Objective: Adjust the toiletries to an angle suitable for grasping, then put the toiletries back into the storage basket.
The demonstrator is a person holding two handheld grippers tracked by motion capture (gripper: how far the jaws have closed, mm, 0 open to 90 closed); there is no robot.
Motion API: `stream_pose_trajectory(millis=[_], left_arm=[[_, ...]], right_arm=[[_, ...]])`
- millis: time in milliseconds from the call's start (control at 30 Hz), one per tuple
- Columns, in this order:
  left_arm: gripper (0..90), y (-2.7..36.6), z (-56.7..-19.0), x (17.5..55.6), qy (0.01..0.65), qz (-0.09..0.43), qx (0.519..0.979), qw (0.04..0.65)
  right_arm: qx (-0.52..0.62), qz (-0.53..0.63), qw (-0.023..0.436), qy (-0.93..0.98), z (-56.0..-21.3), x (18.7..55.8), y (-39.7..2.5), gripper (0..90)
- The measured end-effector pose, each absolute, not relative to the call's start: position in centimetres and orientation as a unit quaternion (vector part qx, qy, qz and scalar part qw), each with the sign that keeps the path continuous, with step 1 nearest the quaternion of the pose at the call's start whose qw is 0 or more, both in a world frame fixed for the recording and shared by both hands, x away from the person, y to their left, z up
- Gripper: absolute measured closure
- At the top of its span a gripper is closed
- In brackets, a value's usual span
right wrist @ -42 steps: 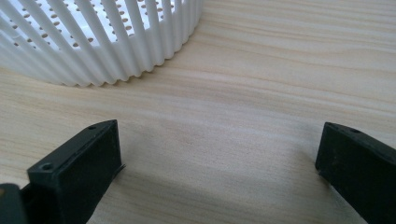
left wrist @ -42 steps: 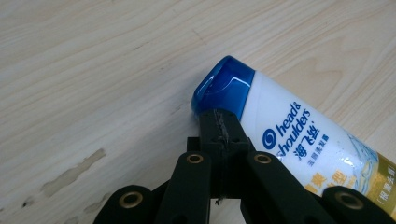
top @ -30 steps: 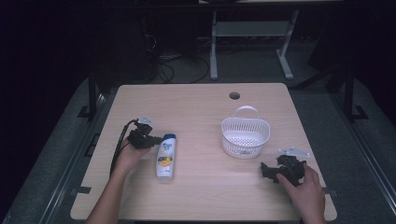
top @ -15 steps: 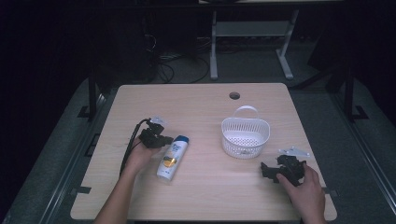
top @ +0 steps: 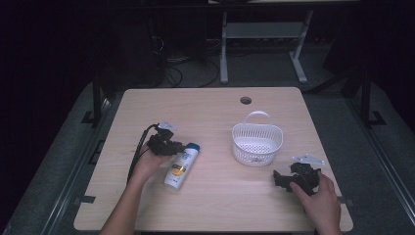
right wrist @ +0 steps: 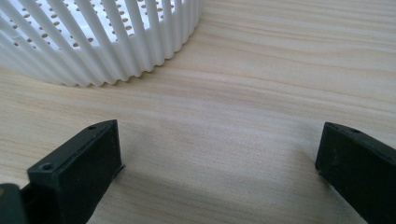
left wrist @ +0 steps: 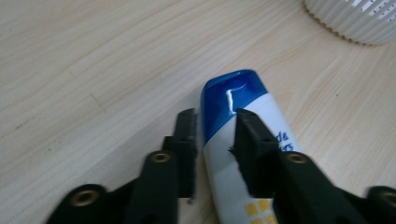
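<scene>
Left of centre on the tabletop (top: 215, 112), we are closing our left hand-held gripper (left wrist: 214, 135) narrowly around the lying bottle (left wrist: 236, 140); glossy, likely slippery plastic; our right hand-held gripper (right wrist: 219, 154) is gaping wide, empty

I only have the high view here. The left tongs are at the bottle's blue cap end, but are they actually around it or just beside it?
Observer: Around it. In the left gripper view the left tongs straddle the bottle just below its blue cap, one jaw on each side.
Operator: Clamped tight?
Observer: I cannot tell. The right-hand jaw overlaps the bottle's top face; a thin gap shows at the other jaw.
Operator: And the right tongs?
Observer: The right tongs are wide open over bare table, nothing between the jaws, with the white basket just ahead of them.
</scene>
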State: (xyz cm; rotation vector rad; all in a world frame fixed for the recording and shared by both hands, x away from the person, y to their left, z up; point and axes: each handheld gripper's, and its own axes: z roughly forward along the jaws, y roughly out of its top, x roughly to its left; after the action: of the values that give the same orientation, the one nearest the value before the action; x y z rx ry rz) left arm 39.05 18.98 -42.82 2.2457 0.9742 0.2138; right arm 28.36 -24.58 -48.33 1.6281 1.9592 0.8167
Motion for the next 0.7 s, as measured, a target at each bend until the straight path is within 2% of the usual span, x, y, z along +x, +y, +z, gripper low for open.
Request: stream_pose_trajectory(millis=[133,167,200,233,267,333,467,700], left_arm=[[54.0,18.4,-42.4,39.0,0.376,0.081,0.858,0.34],[46.4,18.2,-42.3,38.9,0.378,0.081,0.856,0.343],[42.9,18.1,-42.2,38.9,0.382,0.082,0.855,0.342],[42.9,17.9,-42.2,38.9,0.384,0.086,0.853,0.343],[37.5,17.7,-42.1,38.9,0.389,0.089,0.851,0.342],[32.9,17.6,-42.1,39.0,0.395,0.085,0.849,0.34],[28.1,17.3,-42.3,39.0,0.405,0.086,0.847,0.334],[25.5,16.4,-43.1,38.9,0.403,0.079,0.857,0.31]], right_arm=[[0.592,0.297,0.231,0.712,-48.3,28.4,-24.6,0.0],[0.592,0.297,0.231,0.712,-48.3,28.4,-24.6,0.0],[0.592,0.297,0.231,0.712,-48.3,28.4,-24.6,0.0],[0.592,0.297,0.231,0.712,-48.3,28.4,-24.6,0.0],[0.592,0.297,0.231,0.712,-48.3,28.4,-24.6,0.0],[0.592,0.297,0.231,0.713,-48.3,28.4,-24.6,0.0],[0.592,0.297,0.231,0.712,-48.3,28.4,-24.6,0.0],[0.592,0.297,0.231,0.712,-48.3,28.4,-24.6,0.0]])
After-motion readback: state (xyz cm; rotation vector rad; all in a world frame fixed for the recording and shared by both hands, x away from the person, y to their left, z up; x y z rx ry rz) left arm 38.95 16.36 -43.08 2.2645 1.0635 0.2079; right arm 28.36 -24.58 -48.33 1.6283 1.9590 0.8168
